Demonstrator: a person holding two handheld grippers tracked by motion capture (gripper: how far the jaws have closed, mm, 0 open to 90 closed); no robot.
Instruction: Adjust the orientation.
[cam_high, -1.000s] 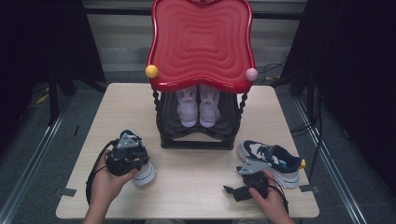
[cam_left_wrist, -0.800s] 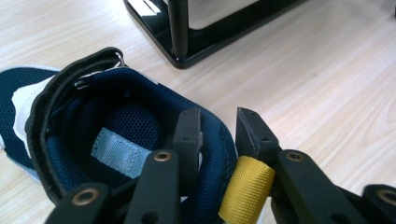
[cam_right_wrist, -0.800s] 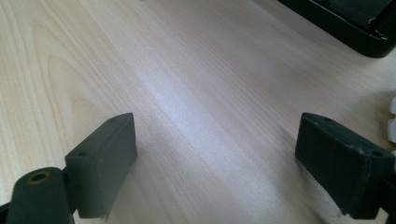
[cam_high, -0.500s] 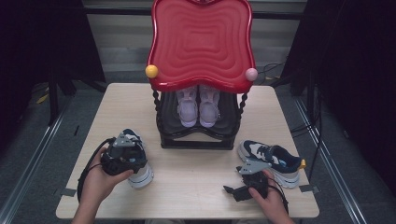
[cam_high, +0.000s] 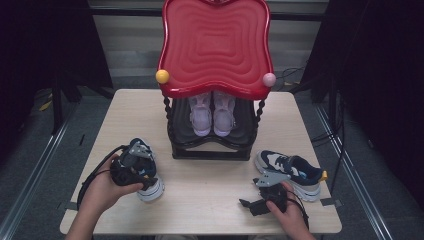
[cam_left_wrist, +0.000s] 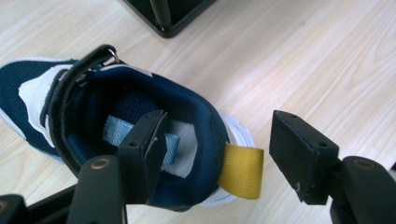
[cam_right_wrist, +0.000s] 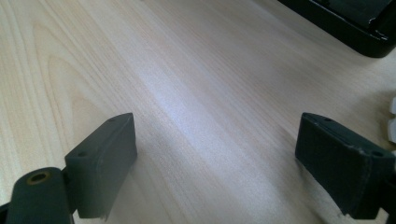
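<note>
A navy and white sneaker (cam_high: 150, 189) stands on the table at the left. My left gripper (cam_high: 131, 167) hovers over its heel. In the left gripper view one jaw sits inside the sneaker's (cam_left_wrist: 140, 93) opening and the other outside, past the yellow heel tab (cam_left_wrist: 241, 170). The left gripper (cam_left_wrist: 219, 135) has just been opening, and its pads stand clear of the heel between them. The matching sneaker (cam_high: 292, 172) lies at the right. My right gripper (cam_high: 248, 204) rests open beside it, with bare wood between the jaws of the right gripper (cam_right_wrist: 215, 154).
A black shoe rack (cam_high: 210, 147) with a red wavy top (cam_high: 215, 45) stands at the middle back of the wooden table (cam_high: 210, 210). A pale pink pair of shoes (cam_high: 212, 112) sits on its shelf. Cables trail off the table's right side.
The left hand and forearm have shifted slightly left over the sneaker, which stays on the table. The right hand and the other sneaker have not moved.
</note>
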